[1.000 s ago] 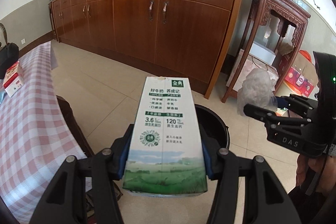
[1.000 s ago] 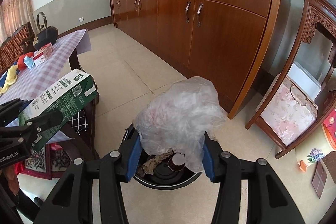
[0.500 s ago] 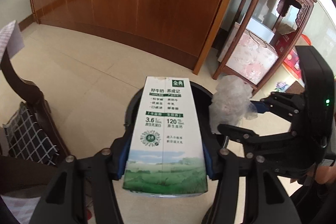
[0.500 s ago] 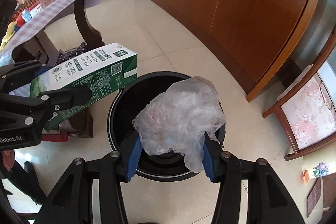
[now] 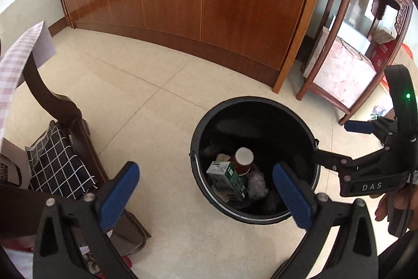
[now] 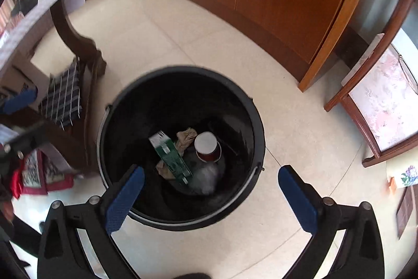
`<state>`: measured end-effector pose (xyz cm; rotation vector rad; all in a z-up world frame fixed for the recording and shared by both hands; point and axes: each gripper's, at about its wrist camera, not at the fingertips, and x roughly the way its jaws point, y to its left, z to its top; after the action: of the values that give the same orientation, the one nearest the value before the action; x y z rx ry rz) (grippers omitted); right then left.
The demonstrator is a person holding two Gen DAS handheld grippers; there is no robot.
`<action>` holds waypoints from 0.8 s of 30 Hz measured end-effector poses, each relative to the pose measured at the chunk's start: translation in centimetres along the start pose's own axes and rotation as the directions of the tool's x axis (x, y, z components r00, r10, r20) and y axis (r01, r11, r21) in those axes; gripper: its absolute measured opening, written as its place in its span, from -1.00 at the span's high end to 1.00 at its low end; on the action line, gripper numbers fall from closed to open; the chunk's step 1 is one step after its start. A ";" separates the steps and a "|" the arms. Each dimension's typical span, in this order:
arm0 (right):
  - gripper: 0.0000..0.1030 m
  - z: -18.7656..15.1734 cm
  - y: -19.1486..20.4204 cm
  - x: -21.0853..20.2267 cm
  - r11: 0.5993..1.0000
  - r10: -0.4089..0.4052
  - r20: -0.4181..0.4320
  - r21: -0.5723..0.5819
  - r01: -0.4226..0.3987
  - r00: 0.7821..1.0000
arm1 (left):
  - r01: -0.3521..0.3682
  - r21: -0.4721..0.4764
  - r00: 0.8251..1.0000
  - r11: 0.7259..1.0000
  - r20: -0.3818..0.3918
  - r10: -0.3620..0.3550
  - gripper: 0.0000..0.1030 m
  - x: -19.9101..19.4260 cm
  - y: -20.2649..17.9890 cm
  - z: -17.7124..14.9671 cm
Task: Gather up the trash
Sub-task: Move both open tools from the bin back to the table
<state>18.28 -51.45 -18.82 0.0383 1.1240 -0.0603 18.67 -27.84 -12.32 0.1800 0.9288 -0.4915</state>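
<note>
black bin (image 6: 180, 80) stands on the tile floor beside the dark wooden table leg (image 5: 56, 101), in front of the long wooden cabinet (image 5: 209, 4). both drops look done: milk carton (image 6: 171, 157) and crumpled plastic bag (image 6: 206, 177) lie at the bottom of the bin, with a red paper cup (image 6: 207, 147) and some brown paper scrap (image 6: 185, 139).

left gripper (image 5: 206, 192): jaws have just been opening, now spread wide, nothing between them; the bin's near rim shows through the gap. right gripper (image 6: 211, 198): same, jaws have just opened fully, empty, hovering over the bin's near edge. in the left wrist view the right gripper's frame sits just over the bin's right rim.

risks from here, my read:
- right gripper is close to the rim; pulling back low could clip the rim or the metal bail handle (image 6: 248, 183) and tip or shove the bin.
- the two grippers are near each other over the bin; retracting both at once on crossing paths could knock them together.
- the bag is light, so a fast lift-off could drag it back up the wall.

carton orientation: lies tilted, leaning on the other trash, not flat. long axis runs from the bin's centre toward its near wall, white end up and toward the far side, green printed face showing. bag sits just beside its lower end, touching or nearly so.
</note>
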 end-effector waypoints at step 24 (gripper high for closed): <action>-1.00 -3.1 4.2 -13.0 0.985 -0.123 0.280 0.148 0.084 0.952 | -0.029 -0.017 0.971 0.999 0.237 0.032 -0.99 -12.0 1.5 -0.3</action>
<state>10.20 -46.69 -8.38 0.0886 0.8272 -0.2293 13.19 -22.49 -2.91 0.1203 0.6945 -0.4667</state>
